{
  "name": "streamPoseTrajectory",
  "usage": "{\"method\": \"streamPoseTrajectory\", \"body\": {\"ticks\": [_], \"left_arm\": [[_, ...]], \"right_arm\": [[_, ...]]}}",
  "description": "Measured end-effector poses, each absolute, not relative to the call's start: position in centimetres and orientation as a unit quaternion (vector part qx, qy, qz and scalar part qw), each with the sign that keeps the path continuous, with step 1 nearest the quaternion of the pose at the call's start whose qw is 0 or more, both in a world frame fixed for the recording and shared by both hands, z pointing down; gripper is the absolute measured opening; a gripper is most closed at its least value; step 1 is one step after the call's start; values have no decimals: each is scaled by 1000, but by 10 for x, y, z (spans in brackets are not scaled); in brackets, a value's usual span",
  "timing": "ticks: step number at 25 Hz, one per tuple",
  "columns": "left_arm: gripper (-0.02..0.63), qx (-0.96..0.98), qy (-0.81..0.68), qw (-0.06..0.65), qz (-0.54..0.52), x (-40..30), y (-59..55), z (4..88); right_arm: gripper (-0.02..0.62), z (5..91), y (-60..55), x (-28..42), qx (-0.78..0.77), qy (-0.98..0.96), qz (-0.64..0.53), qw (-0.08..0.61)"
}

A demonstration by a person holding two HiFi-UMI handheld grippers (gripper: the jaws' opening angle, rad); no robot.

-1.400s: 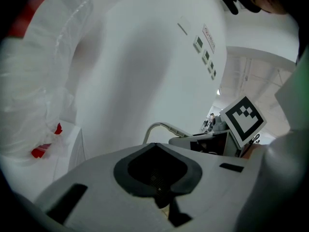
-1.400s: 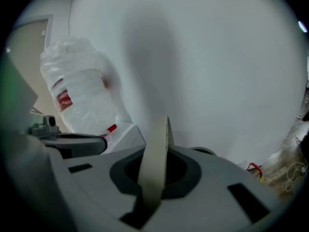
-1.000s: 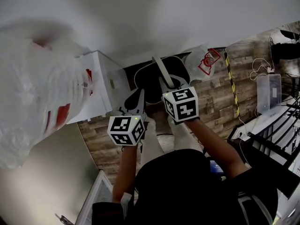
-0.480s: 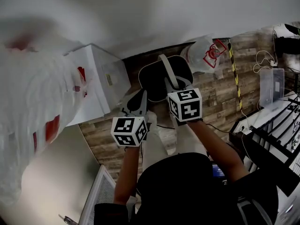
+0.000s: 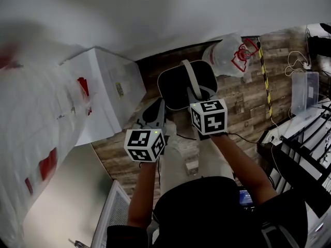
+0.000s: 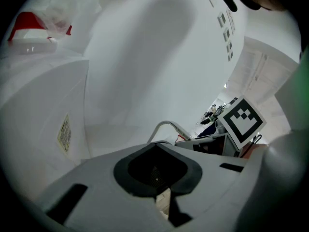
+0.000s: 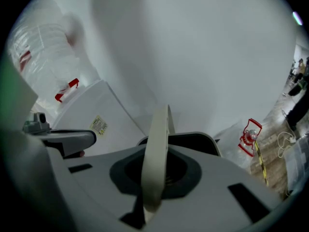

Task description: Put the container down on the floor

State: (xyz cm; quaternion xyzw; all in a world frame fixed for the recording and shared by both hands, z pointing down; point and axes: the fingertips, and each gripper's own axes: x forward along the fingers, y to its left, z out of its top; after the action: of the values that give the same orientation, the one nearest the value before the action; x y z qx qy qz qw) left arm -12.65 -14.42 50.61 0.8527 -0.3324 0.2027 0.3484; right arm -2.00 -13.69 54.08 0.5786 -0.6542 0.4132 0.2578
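A dark container (image 5: 175, 87) with a pale rim hangs above the wood floor (image 5: 235, 112) by its beige handle (image 5: 192, 79). My right gripper (image 5: 196, 94) is shut on that handle. In the right gripper view the handle strap (image 7: 157, 144) runs straight up between the jaws, and the container's dark mouth (image 7: 195, 141) shows behind them. My left gripper (image 5: 153, 113) is beside the container's left rim. Its jaws (image 6: 157, 178) stand together with nothing seen between them. The handle's arc (image 6: 166, 126) shows just beyond them.
A white box (image 5: 111, 94) stands left of the container against the white wall. A large white plastic bag (image 5: 36, 133) fills the left side. Another bag with red print (image 5: 231, 56) lies behind. Striped tape (image 5: 265, 81), a clear tub (image 5: 304, 92) and a black rack (image 5: 305, 154) are at right.
Both grippers and the container have drifted slightly right and lower in the head view. The big bag has slid further left. The right gripper still holds the handle.
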Motion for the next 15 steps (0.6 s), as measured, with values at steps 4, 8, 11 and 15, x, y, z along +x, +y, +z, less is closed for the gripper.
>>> {"method": "streamPoseTrajectory", "body": {"ticks": [4,8,11,15], "left_arm": [[17,856,-330,336,214,-130,-151,520],[17,849,-331,351,216,-132,-149,540],[17,847,-325,354,227,-131,-143,557],[17,844,-317,361,238,-129,-134,579]], "right_arm": [[32,562,-133,-23,573,-649,423,267],[32,585,-126,-24,571,-641,435,273],[32,601,-123,-24,568,-635,444,276],[32,625,-118,-25,560,-631,451,291]]}}
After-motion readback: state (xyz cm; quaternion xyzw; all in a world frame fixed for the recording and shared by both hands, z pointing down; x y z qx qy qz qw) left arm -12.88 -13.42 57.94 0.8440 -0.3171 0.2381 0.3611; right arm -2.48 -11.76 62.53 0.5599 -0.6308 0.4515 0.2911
